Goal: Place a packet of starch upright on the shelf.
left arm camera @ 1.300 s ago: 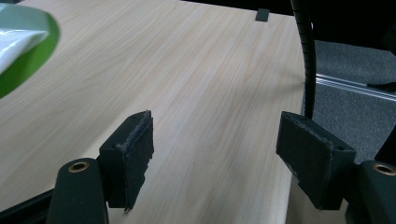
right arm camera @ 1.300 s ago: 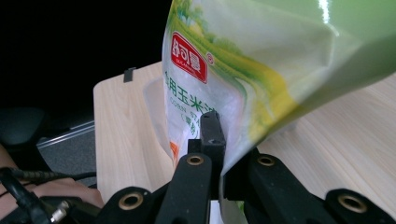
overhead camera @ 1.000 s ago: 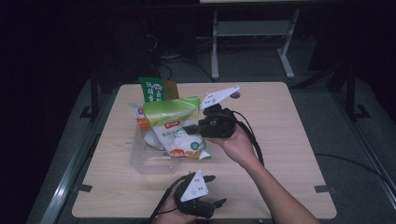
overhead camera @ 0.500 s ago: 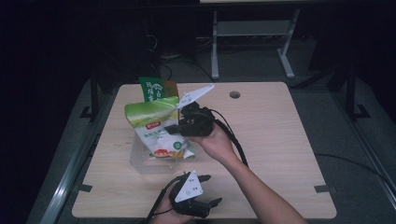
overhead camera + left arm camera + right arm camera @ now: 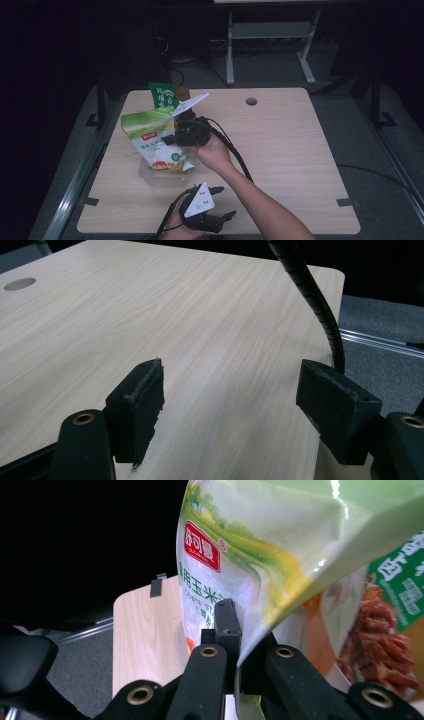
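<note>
My right gripper [image 5: 170, 139] is shut on the edge of a green and white snack bag [image 5: 152, 140] and holds it up over the left part of the table. In the right gripper view the jaws pinch the bag [image 5: 280, 555] at its side seam, my right gripper [image 5: 239, 645] closed tight on it. A clear plastic container [image 5: 157, 176] lies on the table under the bag. My left gripper [image 5: 220, 202] rests near the front edge, open, its wide-apart pads [image 5: 142, 400] over bare wood with nothing between them.
A dark green packet [image 5: 164, 95] stands behind the held bag, with a second packet [image 5: 395, 605] showing red snacks beside it. The wooden table [image 5: 290, 150] has a round cable hole [image 5: 251, 101] at the back. A black cable [image 5: 310, 295] crosses the left gripper view.
My right gripper has carried the bag leftward and slightly down across the table. The left gripper has hardly moved.
</note>
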### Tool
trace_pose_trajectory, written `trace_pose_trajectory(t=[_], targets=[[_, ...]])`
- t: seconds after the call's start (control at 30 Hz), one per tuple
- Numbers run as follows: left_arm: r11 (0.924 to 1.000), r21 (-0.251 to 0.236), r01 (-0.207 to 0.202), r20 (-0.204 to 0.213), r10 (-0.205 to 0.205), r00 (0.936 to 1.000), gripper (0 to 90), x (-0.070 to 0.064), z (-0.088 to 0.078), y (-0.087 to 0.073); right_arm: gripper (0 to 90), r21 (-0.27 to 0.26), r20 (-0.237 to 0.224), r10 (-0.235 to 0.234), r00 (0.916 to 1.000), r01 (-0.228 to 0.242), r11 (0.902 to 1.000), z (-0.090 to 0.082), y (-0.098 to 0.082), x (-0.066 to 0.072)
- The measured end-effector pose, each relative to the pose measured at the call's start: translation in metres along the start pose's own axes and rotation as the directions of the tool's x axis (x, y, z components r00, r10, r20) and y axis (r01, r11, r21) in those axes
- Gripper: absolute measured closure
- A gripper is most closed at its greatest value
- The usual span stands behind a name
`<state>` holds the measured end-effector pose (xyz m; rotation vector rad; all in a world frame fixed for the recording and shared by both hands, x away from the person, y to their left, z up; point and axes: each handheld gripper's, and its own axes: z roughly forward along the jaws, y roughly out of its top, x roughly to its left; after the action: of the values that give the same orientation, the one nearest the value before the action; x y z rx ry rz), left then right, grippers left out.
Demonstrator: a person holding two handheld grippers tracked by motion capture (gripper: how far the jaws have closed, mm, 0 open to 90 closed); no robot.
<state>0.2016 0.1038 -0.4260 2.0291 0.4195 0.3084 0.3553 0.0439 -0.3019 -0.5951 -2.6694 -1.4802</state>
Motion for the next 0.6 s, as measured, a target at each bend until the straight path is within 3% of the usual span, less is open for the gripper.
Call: trace_pose_trajectory(t=[0.4,0.6], targets=[[0.9998,-0.007,0.019,-0.009,-0.019,0.9998,26.8,0.002,-0.003,-0.003,89.6,0.031,-0.012,0.026,0.9996,-0.025,0.9992,0.022,-0.004,-0.003],[1.0,-0.001,0.01,-0.015,-0.01,0.9998,26.9,0.003,-0.004,-0.003,89.6,0.038,-0.034,0.052,0.9981,-0.051,0.998,0.034,-0.011,-0.005]])
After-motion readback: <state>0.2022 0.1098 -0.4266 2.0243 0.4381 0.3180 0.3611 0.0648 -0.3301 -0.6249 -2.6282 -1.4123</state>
